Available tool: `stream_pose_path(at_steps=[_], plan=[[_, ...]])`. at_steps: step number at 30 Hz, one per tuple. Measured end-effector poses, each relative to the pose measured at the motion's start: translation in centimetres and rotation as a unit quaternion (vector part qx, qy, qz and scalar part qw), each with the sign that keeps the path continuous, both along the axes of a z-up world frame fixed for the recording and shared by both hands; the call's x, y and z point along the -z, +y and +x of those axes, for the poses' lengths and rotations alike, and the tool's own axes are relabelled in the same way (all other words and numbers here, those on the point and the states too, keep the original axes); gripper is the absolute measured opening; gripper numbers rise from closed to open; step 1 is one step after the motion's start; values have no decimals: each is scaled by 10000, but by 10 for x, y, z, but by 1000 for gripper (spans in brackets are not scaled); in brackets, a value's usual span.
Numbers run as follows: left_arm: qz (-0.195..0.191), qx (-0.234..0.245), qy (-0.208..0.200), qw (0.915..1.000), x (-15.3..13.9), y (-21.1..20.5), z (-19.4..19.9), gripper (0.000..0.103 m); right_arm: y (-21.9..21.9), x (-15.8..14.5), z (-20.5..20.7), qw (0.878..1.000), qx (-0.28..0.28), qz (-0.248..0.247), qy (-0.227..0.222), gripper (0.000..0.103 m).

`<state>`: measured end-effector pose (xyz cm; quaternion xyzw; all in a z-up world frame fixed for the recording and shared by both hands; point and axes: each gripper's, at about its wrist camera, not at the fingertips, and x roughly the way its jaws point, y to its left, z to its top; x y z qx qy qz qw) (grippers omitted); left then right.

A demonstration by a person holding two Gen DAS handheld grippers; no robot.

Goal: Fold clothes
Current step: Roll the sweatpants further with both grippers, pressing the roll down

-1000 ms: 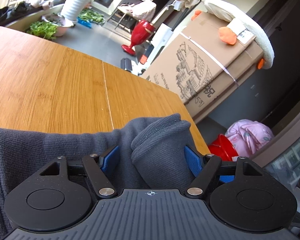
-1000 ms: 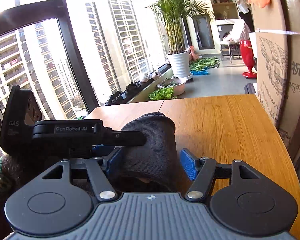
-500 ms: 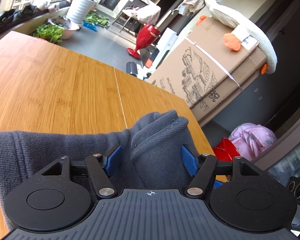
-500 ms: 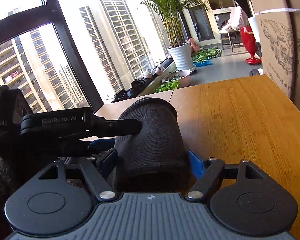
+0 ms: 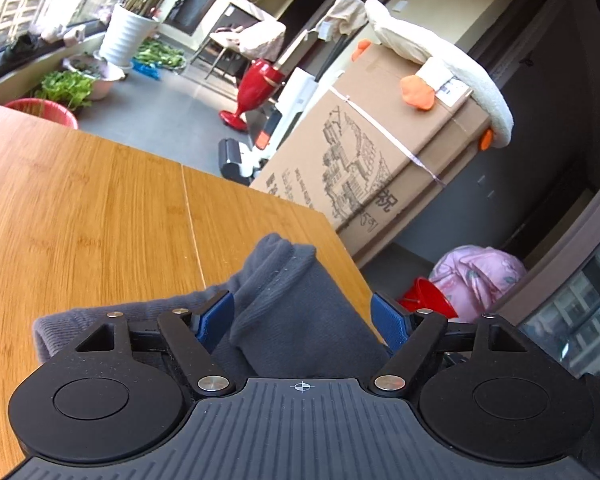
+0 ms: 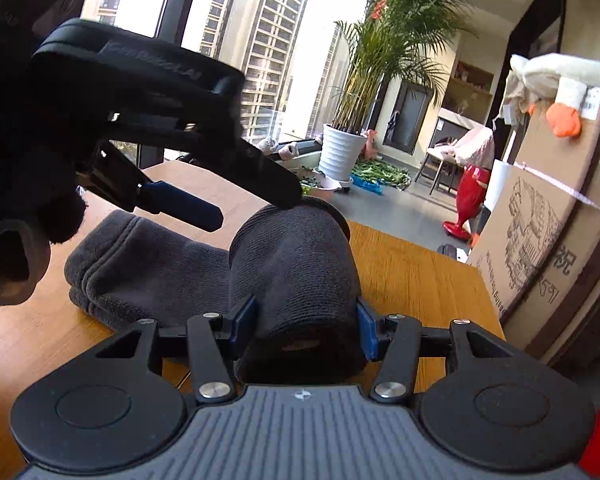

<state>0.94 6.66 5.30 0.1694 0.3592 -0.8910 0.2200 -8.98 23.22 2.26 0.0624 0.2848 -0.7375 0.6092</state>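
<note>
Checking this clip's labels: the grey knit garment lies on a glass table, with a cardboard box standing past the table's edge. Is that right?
Not quite. The table is wooden, not glass, as the left wrist view shows. The rest holds: the grey knit garment lies on it and the cardboard box stands past its edge.

A: How much of the garment (image 5: 296,312) could you see from the left wrist?

B: Only a bunched fold. The left gripper (image 5: 304,320) body covered its near part, and whether the opening blue pads (image 5: 216,316) touched the cloth was unclear.

A: And from the right wrist?

B: The rolled end (image 6: 296,280) ran under the right gripper (image 6: 304,328), so its near edge was hidden. The left one (image 6: 204,200) hung above as a dark shape; its printed lettering was too blurred to read.

A: The bench (image 5: 80,216)?

B: Cut off at the left edge in both views. The box (image 6: 540,240) was cropped at the right edge, its print too small to make out.
</note>
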Motion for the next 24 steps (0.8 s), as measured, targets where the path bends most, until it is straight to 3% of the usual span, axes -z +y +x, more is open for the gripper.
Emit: stream_pose_path(at_steps=[2,4,6,8,10,12,14,15,16,18,20,24], plan=[[-214,-86,-307,9993,2,3,-7,79,0,9,26,9970,-140,-99,752,55],[-338,-135,-496,9981,6,0,-7,82,2,6,28,9973,-328,-152,636,61],[-299,-199,-523,9980,11,-6,0,82,7,-4,18,9984,-519,-203,20,71],[-231,-270,-507,9981,15,-12,8,83,11,-16,-4,9937,-449,-281,-991,81],[-142,-339,-470,9982,17,-16,15,84,12,-24,-26,9802,-260,-346,-1934,89],[-48,-350,-427,9985,19,-19,18,85,2,-18,-40,9674,-15,-275,-2519,96],[-27,-347,-377,9987,20,-18,20,86,-8,-7,-47,9550,35,-164,-2962,92],[-32,-347,-350,9988,19,-17,21,86,-11,-2,-51,9486,1,-119,-3164,70],[-40,-362,-319,9988,18,-17,24,85,-13,0,-54,9442,-8,-108,-3292,61],[-68,-434,-247,9987,13,-17,32,85,-3,-2,-54,9502,30,-196,-3111,54],[-91,-496,-173,9986,8,-17,40,86,5,-5,-57,9590,130,-207,-2824,53],[-74,-491,-53,9988,3,-19,45,90,16,-5,-40,9949,303,-169,-950,54]])
